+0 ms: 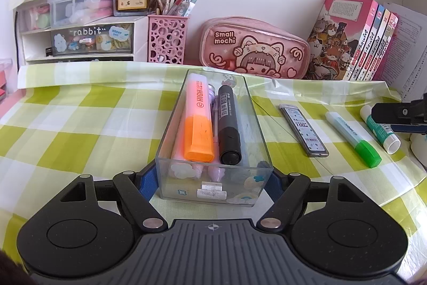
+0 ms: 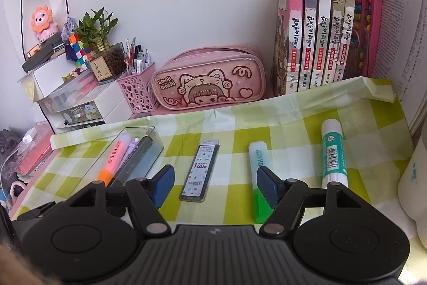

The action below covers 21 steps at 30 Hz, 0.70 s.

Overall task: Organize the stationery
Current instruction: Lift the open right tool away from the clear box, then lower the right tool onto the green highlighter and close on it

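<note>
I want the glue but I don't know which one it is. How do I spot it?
Find the green checked tablecloth, then the three things lying right of the clear box. The glue stick is the rightmost: a round teal-and-white tube with a barcode, fatter than the green highlighter beside it.

Markers (image 1: 210,122) in tray (image 1: 213,194)

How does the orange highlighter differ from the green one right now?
The orange highlighter lies inside the clear box, packed beside a black marker; the green highlighter lies loose on the checked cloth. The orange one has a pale pink body, the green one a pale mint body. Both are chunky capped highlighters, lying flat, with the same HIGH LIGHTER print.
</note>
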{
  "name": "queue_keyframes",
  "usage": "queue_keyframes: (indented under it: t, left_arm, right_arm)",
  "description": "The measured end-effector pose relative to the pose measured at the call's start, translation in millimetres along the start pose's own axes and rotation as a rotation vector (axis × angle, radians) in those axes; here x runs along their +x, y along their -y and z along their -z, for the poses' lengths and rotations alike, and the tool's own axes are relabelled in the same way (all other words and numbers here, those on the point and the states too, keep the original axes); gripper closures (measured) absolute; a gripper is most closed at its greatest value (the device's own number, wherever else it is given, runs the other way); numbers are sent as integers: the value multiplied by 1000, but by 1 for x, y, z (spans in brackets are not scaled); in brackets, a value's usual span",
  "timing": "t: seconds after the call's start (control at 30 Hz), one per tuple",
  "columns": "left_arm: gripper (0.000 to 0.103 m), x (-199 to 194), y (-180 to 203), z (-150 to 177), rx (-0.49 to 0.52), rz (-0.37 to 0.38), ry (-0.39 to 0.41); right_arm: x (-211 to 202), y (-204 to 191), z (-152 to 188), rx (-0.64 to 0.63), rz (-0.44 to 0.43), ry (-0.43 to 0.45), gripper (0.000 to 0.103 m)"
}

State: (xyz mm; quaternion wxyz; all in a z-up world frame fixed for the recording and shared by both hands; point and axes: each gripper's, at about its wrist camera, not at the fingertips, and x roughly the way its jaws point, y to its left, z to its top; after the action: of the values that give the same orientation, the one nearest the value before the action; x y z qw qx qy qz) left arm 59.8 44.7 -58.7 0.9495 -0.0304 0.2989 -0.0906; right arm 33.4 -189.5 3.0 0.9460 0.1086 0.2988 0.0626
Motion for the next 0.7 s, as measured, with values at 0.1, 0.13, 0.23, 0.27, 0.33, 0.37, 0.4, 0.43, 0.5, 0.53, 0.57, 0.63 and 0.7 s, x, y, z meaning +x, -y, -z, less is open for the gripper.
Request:
queue_keyframes:
  t: [0.1, 0.13, 0.23, 0.27, 0.33, 0.37, 0.4, 0.43, 0.5, 0.53, 0.57, 0.63, 0.7]
  left_arm:
    - [28, 0, 0, 0, -3, 2, 1]
    - [28, 0, 0, 0, -4, 2, 1]
    - [28, 0, 0, 0, -4, 2, 1]
    - [28, 0, 0, 0, -3, 1, 1]
    - [28, 0, 0, 0, -4, 1, 1]
    - [28, 0, 0, 0, -6, 2, 2]
    - [28, 0, 0, 0, -8, 4, 2]
    - [28, -1, 0, 0, -9, 5, 3]
    - [28, 0, 0, 0, -7, 3, 2]
    - [28, 0, 1, 0, -7, 2, 2]
    - [28, 0, 1, 0, -7, 2, 2]
    - [28, 0, 1, 0, -9, 3, 3]
    - [27, 0, 1, 0, -9, 3, 3]
  right_arm:
    - [-3, 2, 6, -31, 25, 14, 26]
    - [-4, 3, 8, -37, 29, 17, 26]
    - [-5, 6, 13, -60, 50, 20, 26]
    - [-6, 7, 14, -66, 58, 23, 26]
    - [-8, 10, 17, -71, 76, 31, 26]
    - [-9, 12, 19, -73, 84, 33, 25]
    - [-10, 14, 21, -76, 94, 34, 25]
    - [-10, 16, 23, -78, 105, 35, 25]
    - [-11, 22, 26, -77, 124, 39, 25]
    - [-11, 26, 27, -70, 130, 38, 25]
    - [-10, 29, 28, -61, 132, 34, 25]
    - [-9, 34, 28, -57, 134, 29, 25]
    - [-9, 34, 30, -71, 129, 32, 25]
